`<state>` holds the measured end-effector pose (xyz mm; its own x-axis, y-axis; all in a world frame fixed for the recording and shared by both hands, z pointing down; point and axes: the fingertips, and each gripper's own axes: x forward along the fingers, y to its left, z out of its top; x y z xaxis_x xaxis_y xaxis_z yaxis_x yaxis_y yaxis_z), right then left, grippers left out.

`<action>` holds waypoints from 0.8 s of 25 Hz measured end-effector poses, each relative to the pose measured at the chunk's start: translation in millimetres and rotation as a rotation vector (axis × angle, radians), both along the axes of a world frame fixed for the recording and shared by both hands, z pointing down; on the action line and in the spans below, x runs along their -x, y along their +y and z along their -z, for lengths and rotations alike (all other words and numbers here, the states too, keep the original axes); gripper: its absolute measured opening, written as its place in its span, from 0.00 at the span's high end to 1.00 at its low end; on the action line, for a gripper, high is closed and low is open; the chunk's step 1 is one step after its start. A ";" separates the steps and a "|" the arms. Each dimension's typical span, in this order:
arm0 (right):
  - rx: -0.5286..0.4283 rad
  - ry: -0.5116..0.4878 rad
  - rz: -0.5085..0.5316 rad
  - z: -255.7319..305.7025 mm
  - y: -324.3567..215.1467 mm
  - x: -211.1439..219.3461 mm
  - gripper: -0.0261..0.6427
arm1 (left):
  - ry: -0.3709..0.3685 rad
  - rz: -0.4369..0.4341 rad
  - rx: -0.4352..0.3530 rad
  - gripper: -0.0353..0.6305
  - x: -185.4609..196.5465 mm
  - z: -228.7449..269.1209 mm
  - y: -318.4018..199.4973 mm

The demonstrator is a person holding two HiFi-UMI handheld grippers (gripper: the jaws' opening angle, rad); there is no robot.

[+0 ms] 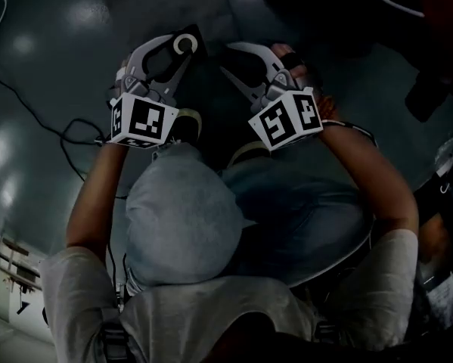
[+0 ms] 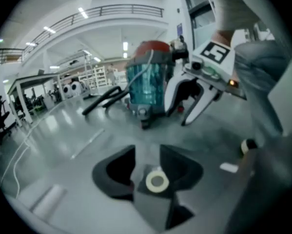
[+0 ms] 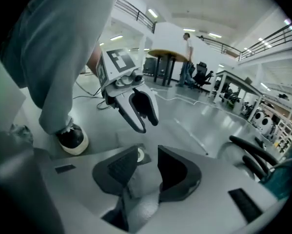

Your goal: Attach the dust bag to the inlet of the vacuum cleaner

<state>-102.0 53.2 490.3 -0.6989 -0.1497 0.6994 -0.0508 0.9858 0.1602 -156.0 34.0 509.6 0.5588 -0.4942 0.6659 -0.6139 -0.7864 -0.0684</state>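
The dust bag's dark card with a white ring point(image 1: 187, 44) lies flat on the grey floor, just past the tips of my left gripper point(image 1: 169, 57). In the left gripper view the ring point(image 2: 157, 181) shows low in the gap of the left gripper point(image 2: 148, 168), whose jaws stand apart and touch nothing. My right gripper point(image 1: 241, 60) hangs beside it, also open point(image 3: 148, 167), with the ring point(image 3: 140, 154) peeking past its left jaw. The vacuum cleaner point(image 2: 148, 84), teal with a red top, stands further off on the floor; its black hoses point(image 3: 253, 155) show at the right.
The person's legs in grey trousers point(image 1: 181, 218) and a dark shoe point(image 3: 72, 140) are close to the grippers. A black cable point(image 1: 67, 131) runs over the floor at the left. Tables, chairs and a standing person point(image 3: 187, 52) are far behind.
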 end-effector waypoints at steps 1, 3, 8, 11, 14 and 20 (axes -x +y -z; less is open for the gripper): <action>0.003 0.022 0.033 -18.2 9.6 5.7 0.79 | -0.038 -0.026 0.019 0.70 5.2 -18.1 11.0; 0.003 0.061 0.085 -46.6 25.0 14.8 0.77 | -0.108 -0.080 0.063 0.65 12.1 -49.4 33.8; -0.008 0.137 0.126 -95.7 33.5 27.4 0.74 | -0.240 -0.181 0.136 0.62 17.1 -104.3 66.9; 0.001 0.165 0.137 -113.5 37.5 29.2 0.72 | -0.325 -0.241 0.185 0.58 16.9 -129.0 80.8; 0.021 0.172 0.137 -120.3 42.3 31.9 0.72 | -0.408 -0.274 0.200 0.57 23.0 -148.9 85.2; 0.047 0.188 0.135 -130.5 48.4 22.4 0.72 | -0.424 -0.296 0.230 0.60 23.7 -156.2 84.3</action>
<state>-124.4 101.7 620.8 -0.5674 -0.0278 0.8230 0.1089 0.9881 0.1084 -179.8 118.3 665.8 0.3114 -0.1728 0.9344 -0.3205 -0.9448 -0.0679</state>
